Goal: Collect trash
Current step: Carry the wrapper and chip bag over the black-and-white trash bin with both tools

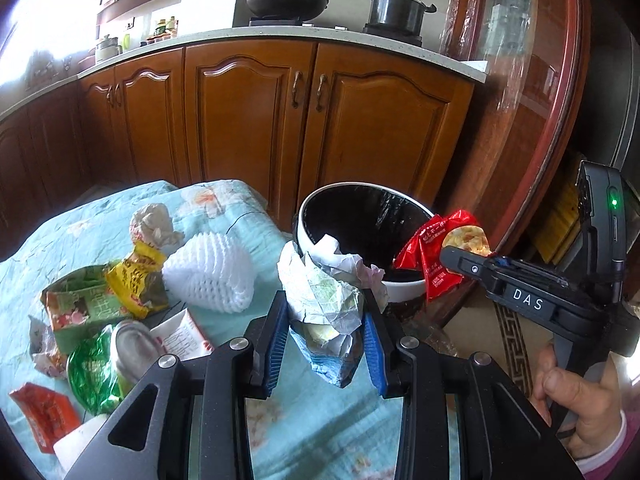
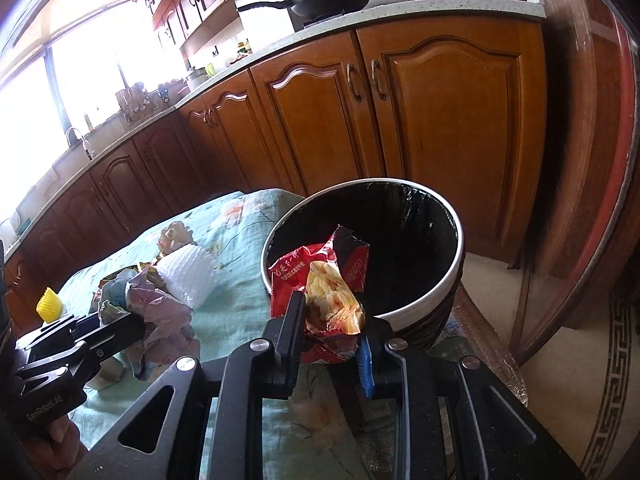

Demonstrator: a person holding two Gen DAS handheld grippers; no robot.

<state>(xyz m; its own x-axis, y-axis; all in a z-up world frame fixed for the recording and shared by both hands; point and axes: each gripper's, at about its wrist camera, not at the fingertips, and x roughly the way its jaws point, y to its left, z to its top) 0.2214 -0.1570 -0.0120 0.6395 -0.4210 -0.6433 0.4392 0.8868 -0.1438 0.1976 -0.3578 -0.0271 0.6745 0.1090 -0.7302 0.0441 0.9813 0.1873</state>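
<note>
The left gripper (image 1: 326, 320) is clamped on a crumpled wad (image 1: 324, 292) of pale paper and wrappers, its blue pads pressing both sides. The wad hangs over the table's right edge, in front of the bin's near rim. The right gripper (image 2: 330, 330) is clamped on a red snack wrapper (image 2: 320, 280) with a yellow chip picture, held over the near rim of the bin (image 2: 448, 292) so that its torn top stands against the black liner inside. In the left wrist view the same wrapper (image 1: 432, 252) shows at the bin's right rim, pinched at the tip of the right gripper (image 1: 460, 258), whose handle a hand (image 1: 576, 400) in a pink sleeve grips.

The bin (image 1: 404, 290) is round, white-rimmed and lined with a black bag; it stands just off the table's right edge, in front of the wooden cabinets (image 1: 280, 112).

The table carries a pale blue floral cloth (image 1: 80, 220). More trash lies on its left half: a white foam net (image 1: 212, 276) near the middle, a crumpled paper ball (image 1: 154, 224) behind it, a yellow packet (image 1: 138, 276) touching a green packet (image 1: 84, 304), a shiny green wrapper (image 1: 92, 372) beside a round tin lid (image 1: 130, 344), a white carton (image 1: 180, 336), and an orange packet (image 1: 44, 412) at the near left corner.

On the counter behind stand a wok (image 1: 284, 0) and a pot (image 1: 396, 8).
</note>
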